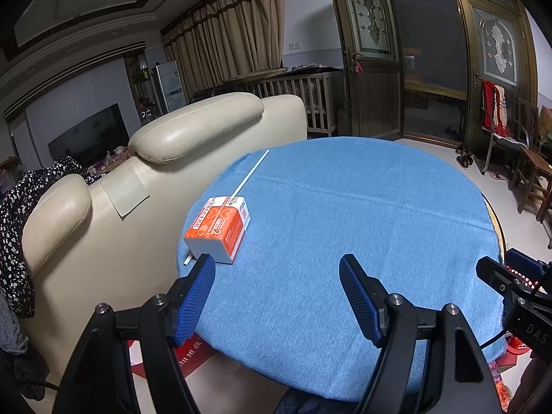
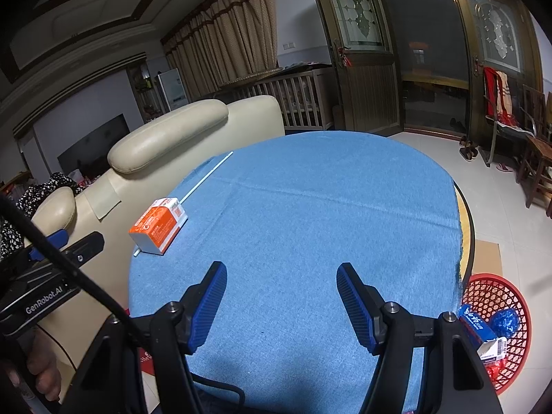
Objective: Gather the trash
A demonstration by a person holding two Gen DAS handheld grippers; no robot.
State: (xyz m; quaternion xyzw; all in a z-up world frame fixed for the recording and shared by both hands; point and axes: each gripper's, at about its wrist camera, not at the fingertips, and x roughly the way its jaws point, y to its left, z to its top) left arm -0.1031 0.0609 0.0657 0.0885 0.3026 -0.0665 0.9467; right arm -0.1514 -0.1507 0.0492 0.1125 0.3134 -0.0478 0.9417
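An orange and white carton [image 1: 220, 227] [image 2: 159, 225] lies on its side at the left edge of a round table under a blue cloth [image 1: 345, 241] [image 2: 310, 224]. A thin white stick [image 1: 251, 172] [image 2: 207, 176] lies on the cloth behind the carton. My left gripper [image 1: 277, 265] is open, and its left finger tip sits just in front of the carton. My right gripper [image 2: 281, 272] is open over bare cloth, nothing between its fingers. A red mesh basket [image 2: 496, 296] stands on the floor at the right with a blue box [image 2: 477, 324] and other wrappers inside.
A cream leather sofa [image 1: 155, 179] [image 2: 145, 158] backs against the table's left side. Wooden chairs [image 1: 531, 172] [image 2: 538, 162] stand at the far right on the tiled floor. A flat piece of cardboard [image 2: 486, 255] lies beside the basket. A wooden crib [image 1: 303, 96] stands behind the sofa.
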